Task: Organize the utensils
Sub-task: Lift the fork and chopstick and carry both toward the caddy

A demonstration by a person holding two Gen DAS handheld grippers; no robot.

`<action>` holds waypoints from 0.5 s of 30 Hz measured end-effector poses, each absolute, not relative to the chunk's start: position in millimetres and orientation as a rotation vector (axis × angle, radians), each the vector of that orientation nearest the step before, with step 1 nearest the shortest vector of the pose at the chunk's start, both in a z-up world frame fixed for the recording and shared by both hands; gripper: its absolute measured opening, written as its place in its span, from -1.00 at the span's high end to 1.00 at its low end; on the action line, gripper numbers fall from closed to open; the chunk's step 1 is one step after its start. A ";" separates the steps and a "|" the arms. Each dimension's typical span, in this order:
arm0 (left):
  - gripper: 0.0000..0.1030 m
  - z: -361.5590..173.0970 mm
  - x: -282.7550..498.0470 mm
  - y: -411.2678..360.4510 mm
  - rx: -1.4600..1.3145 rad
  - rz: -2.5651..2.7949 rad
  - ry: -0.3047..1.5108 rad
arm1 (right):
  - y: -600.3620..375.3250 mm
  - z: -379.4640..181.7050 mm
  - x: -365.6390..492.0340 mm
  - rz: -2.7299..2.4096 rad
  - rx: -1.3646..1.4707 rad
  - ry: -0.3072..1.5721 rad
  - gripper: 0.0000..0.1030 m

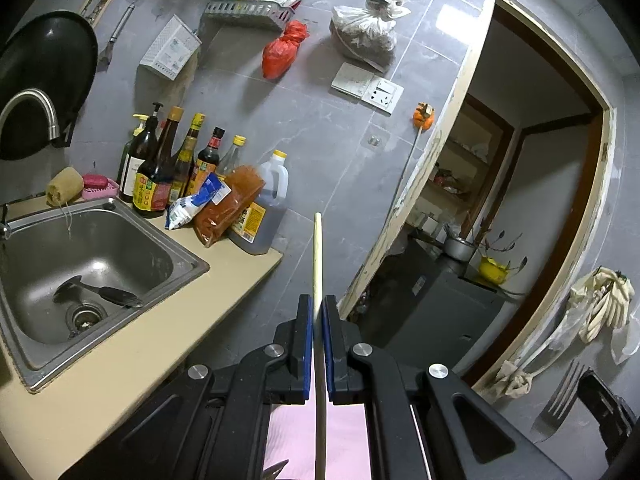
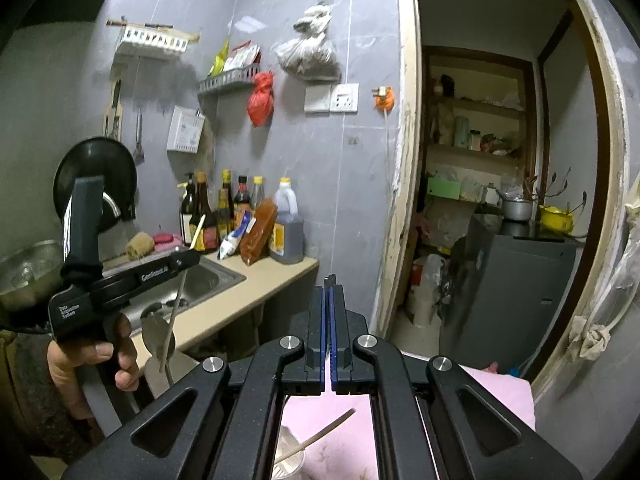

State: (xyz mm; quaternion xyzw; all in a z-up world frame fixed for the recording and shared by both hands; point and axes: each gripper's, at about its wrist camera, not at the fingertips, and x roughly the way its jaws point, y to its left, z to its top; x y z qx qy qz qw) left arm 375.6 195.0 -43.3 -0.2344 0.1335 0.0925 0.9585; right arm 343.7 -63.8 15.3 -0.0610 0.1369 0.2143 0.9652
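The left gripper [image 1: 318, 312] is clamped on a single pale chopstick [image 1: 318, 256], which passes between the blue pads [image 1: 307, 344] and projects forward past the fingertips; in the right wrist view the same stick runs through that gripper at a slant, its lower end near the person's hand [image 2: 90, 354]. The right gripper [image 2: 329, 292] has its jaws fully closed, and a fork [image 1: 560, 396] is visible beside it in the left wrist view, so it appears to pinch the fork's handle; that contact itself is not shown. Judged from its form, the chopstick is light, stiff and smooth, so it can pivot in the pads; a hold near mid-length limits swing. The fork is rigid metal and likely slippery, best taken on the flat of the handle. Below the right gripper, a white cup [image 2: 289, 458] with another stick stands on a pink surface [image 2: 496, 394]. Farther out lies the beige counter [image 1: 132, 360] with the steel sink [image 1: 92, 256], then a row of sauce bottles [image 1: 176, 164] against the grey tiled wall.
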 end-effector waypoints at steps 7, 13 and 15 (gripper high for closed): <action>0.90 -54.0 376.8 180.1 -0.416 0.184 0.272 | -60.1 -5.1 349.8 0.439 -0.125 0.335 0.96; 0.90 -59.1 371.1 176.8 -0.381 0.178 0.290 | -61.1 -14.5 352.1 0.446 -0.112 0.370 0.96; 0.90 -60.6 369.5 176.6 -0.376 0.178 0.293 | -60.7 -17.4 352.9 0.449 -0.108 0.380 0.96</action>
